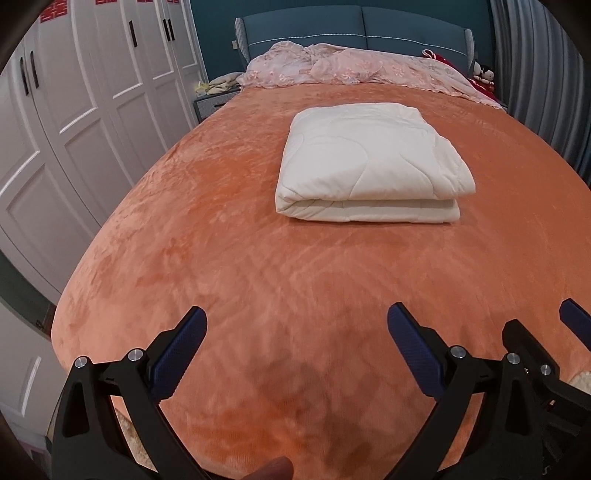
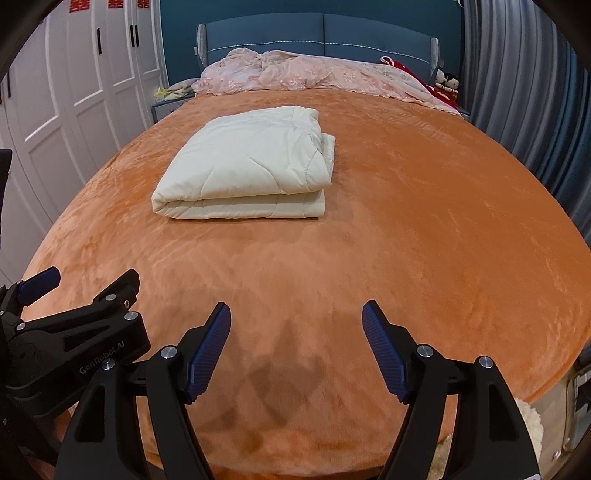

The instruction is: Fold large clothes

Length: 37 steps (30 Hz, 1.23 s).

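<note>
I am looking along both grippers at one bed point(image 1: 258, 295), which is filling most of each view under one orange blanket point(image 2: 424, 240) that is lying smooth from edge to edge. One white wardrobe point(image 1: 92, 110) is standing along the left side, and I am counting at least four of its doors in the left view. One blue headboard point(image 2: 321, 33) of two panels is closing off the far end, and one grey curtain point(image 2: 517, 92) is hanging at the right. One pink cover point(image 1: 351, 70) is lying crumpled across the head of the bed. One cream quilt point(image 1: 369, 162) is resting folded into a thick rectangle in the middle of the blanket, well apart from both tools and touching neither. Two small dolls point(image 2: 447, 83) are sitting at the far right corner by the headboard. I am holding the left gripper point(image 1: 297, 321) wide, with its two blue pads spread over bare blanket and nothing between them. The right gripper point(image 2: 296, 317) is standing wide as well, gripping nothing, just beside the left one. One fingertip point(image 1: 273, 469) is showing at the bottom edge of the left view.
</note>
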Tool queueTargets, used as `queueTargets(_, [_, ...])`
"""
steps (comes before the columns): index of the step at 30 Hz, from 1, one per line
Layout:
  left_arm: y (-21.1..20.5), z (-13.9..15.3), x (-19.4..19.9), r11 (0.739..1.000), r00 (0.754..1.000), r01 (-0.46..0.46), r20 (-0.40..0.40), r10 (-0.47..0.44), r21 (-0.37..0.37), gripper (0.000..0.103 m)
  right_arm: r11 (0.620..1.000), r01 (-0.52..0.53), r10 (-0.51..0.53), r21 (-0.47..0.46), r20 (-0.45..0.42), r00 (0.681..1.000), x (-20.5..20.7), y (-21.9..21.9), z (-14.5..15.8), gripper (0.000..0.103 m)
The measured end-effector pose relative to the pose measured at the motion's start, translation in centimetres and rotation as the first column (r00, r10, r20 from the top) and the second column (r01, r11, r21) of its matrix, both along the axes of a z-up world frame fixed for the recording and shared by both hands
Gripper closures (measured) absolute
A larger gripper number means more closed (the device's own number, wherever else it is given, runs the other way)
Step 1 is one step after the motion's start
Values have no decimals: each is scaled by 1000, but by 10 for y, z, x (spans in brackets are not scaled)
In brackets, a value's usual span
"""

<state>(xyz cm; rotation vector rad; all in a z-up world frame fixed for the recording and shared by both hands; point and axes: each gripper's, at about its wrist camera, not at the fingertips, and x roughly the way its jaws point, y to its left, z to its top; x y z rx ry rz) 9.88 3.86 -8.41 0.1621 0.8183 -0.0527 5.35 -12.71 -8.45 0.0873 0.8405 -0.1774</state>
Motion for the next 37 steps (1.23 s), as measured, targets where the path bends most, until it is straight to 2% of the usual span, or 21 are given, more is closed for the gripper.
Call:
queueTargets(19, [10,3,-18,999,1000,-21,-10,20,-33,12,1000,-12,12,-12,23,1000,-15,15,10,31])
queueTargets(28, [13,8,-20,999,999,-32,7,32,-22,12,1000,-9,10,-12,28,1000,-16,18,13,31])
queueTargets(33, [12,9,-20,1000,1000,-24,14,25,-17,19,1000,-6,7,-19,27,1000,-16,19,13,31])
queueTargets(37, [12,9,-20,999,1000,-21,9,21,-27,20,1000,-4,5,-20,28,1000,-16,20,15,31])
